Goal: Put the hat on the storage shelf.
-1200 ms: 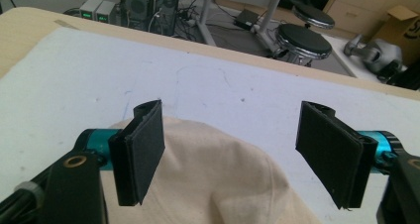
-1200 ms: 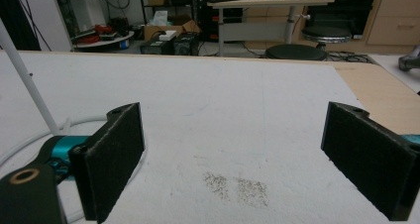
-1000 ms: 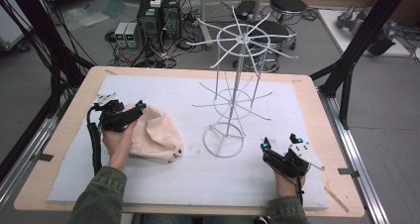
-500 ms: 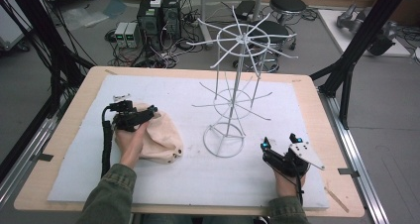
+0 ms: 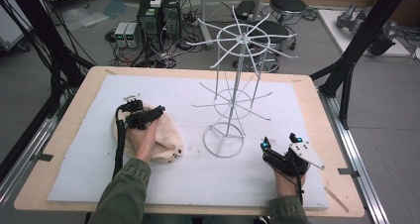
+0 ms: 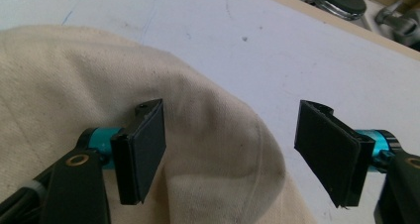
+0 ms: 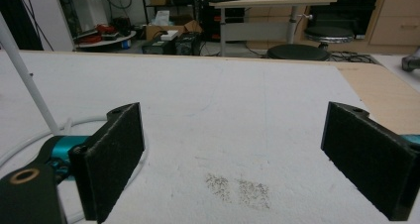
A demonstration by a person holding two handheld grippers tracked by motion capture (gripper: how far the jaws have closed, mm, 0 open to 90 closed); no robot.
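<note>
High view: a beige cloth cap [image 5: 161, 142] lies in the lower left of the frame on the tabletop [image 5: 148, 90], which is a wooden board under a white, slightly fuzzy sheet
Cap material: soft woven cotton with visible seams, domed and creased; small dark eyelets near its lower edge
Left gripper [image 5: 148, 117]: sits over the cap's upper edge, jaws spread apart and grasping nothing
Left gripper view: the flat black padded jaws straddle the cap's rounded crown [image 6: 198, 135], one over the fabric, the other over the white sheet; whether they touch the cloth is hard to make out
Right gripper [image 5: 280, 143]: lower right of the high view, jaws released and empty
Wire rack [image 5: 233, 100]: thin white metal rods, ring base, spoked wheel on top, centre of frame
Hidden: the hand and sleeve cover part of the cap
</note>
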